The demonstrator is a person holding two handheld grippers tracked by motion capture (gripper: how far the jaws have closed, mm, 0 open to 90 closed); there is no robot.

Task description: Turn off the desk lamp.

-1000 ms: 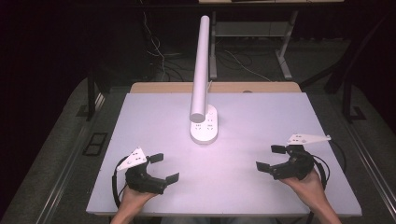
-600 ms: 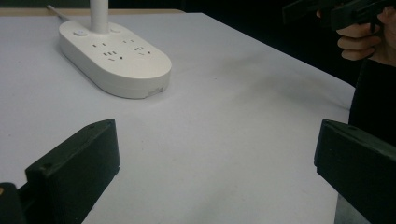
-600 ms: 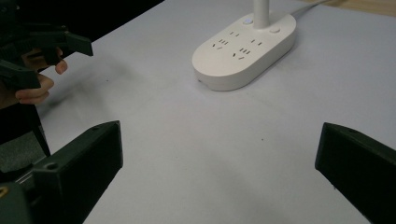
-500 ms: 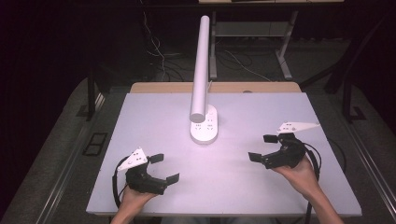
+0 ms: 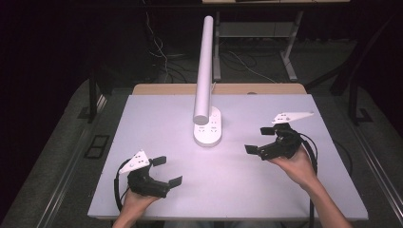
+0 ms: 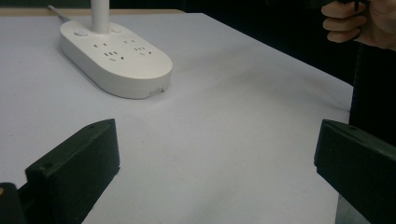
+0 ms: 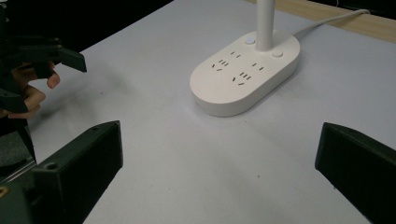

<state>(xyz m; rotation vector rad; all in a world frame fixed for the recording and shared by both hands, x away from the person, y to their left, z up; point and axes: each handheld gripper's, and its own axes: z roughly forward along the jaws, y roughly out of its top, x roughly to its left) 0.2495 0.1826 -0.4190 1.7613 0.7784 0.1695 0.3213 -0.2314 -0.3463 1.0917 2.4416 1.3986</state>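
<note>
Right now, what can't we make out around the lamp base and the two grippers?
- Lamp base, high view: its far end is hidden under the lamp head.
- Socket and button markings: too small in the high view.
- Lamp post: cut off by the top edge in both gripper views.
- Cord: runs off the frame; plug end unseen.

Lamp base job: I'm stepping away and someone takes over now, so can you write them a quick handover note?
Left gripper: open, empty, low at the table's near left.
Right gripper: open, empty, right of the lamp base, jaws pointing toward it.
Lamp base: white oval with sockets and buttons, mid-table, its post upright, cord leading off the far edge.
Done: nothing gripped or touched yet.
Left: probably close in on the base.
</note>
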